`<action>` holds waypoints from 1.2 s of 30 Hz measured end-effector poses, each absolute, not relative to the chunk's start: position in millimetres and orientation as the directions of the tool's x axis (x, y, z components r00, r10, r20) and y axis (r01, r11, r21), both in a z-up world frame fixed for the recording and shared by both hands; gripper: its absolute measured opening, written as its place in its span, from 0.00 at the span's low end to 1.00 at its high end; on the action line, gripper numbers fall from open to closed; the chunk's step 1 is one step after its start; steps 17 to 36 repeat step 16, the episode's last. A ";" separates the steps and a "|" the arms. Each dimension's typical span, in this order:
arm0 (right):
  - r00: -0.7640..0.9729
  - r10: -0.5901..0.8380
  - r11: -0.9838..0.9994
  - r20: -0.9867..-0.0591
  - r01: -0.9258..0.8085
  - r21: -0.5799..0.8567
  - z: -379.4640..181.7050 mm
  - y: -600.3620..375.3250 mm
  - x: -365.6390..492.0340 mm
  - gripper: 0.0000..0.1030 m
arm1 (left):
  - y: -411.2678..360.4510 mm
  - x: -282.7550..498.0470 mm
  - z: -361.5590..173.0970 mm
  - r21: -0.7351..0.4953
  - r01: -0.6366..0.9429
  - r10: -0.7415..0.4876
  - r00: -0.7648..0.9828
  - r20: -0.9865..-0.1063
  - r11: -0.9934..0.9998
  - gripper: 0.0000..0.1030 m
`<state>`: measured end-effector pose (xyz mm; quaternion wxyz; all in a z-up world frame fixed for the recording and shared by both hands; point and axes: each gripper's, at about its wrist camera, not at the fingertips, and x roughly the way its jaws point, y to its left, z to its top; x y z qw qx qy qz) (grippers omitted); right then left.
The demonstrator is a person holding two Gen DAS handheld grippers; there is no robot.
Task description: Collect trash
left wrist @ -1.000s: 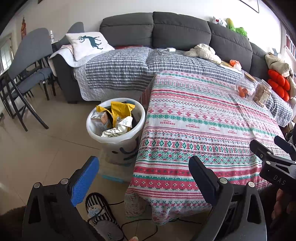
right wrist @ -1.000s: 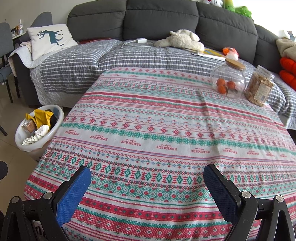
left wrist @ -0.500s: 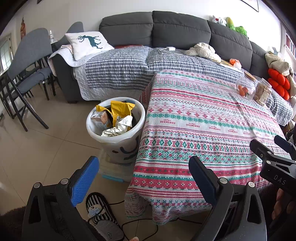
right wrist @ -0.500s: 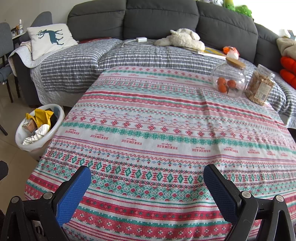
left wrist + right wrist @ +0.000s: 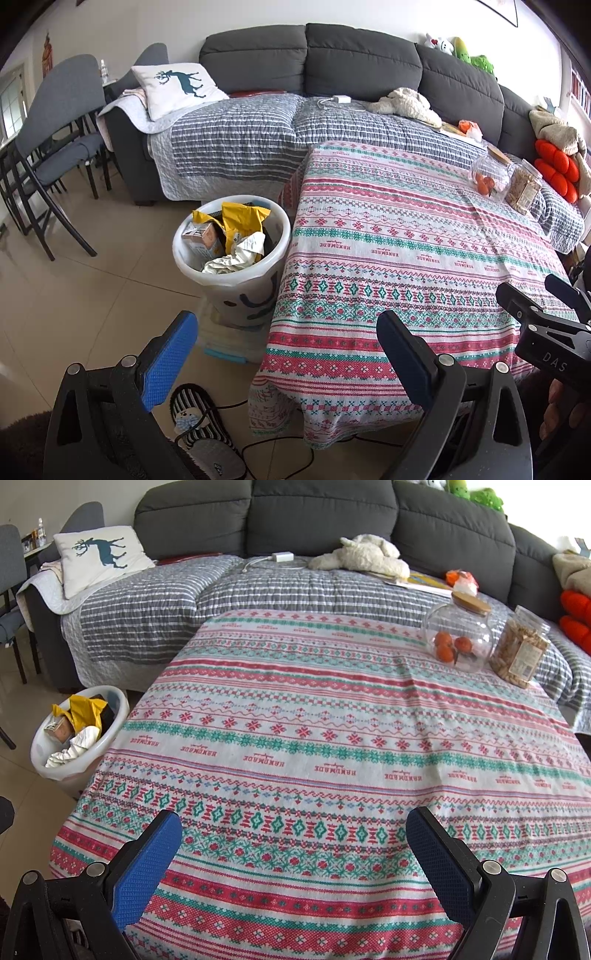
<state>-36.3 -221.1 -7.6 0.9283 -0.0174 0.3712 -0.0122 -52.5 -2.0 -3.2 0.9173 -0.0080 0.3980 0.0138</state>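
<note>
Nothing much had changed over the last second, honestly. Both views sat almost exactly where they were a second earlier, just a hair of drift, and nothing on the worktop (image 5: 295, 716) had moved. Left gripper (image 5: 286, 354) had its fingers spread wide with nothing between them, hanging low off the near corner of the cloth, over the floor. Right gripper (image 5: 291, 860) was the same deal, fingers wide apart and empty, hovering above the near edge of the cloth.

Trash was already in the bin (image 5: 231, 278), which stood on the floor right beside the worktop's left side: a yellow bag (image 5: 242, 219), a small carton (image 5: 201, 238) and some crumpled paper (image 5: 236, 258) piled inside. My read was that collecting was basically finished, since I couldn't spot loose trash anywhere on the cloth.

Left view gave the good look down into the bin, plus a striped slipper (image 5: 201, 432) and a cable on the floor, and it caught the right gripper poking in at the right edge. Right view showed the worktop properly: a round jar (image 5: 458, 635) with orange fruit in it and a snack jar (image 5: 519, 650) just beside it at the far right, neither looking like trash
</note>
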 end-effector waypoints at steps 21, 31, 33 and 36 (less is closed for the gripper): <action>0.723 -0.034 0.999 -0.690 0.011 -0.038 -7.6 -220.8 -36.3 0.97 | 0.8 -50.7 0.4 -0.015 -0.015 -0.001 0.691 -0.723 1.000 0.96; 0.723 -0.034 0.999 -0.690 0.011 -0.038 -7.6 -220.8 -36.3 0.97 | 0.8 -50.7 0.4 -0.015 -0.015 -0.001 0.691 -0.723 1.000 0.96; 0.723 -0.034 0.999 -0.690 0.011 -0.038 -7.6 -220.8 -36.3 0.97 | 0.8 -50.7 0.4 -0.015 -0.015 -0.001 0.691 -0.723 1.000 0.96; 0.723 -0.034 0.999 -0.690 0.011 -0.038 -7.6 -220.8 -36.3 0.97 | 0.8 -50.7 0.4 -0.015 -0.015 -0.001 0.691 -0.723 1.000 0.96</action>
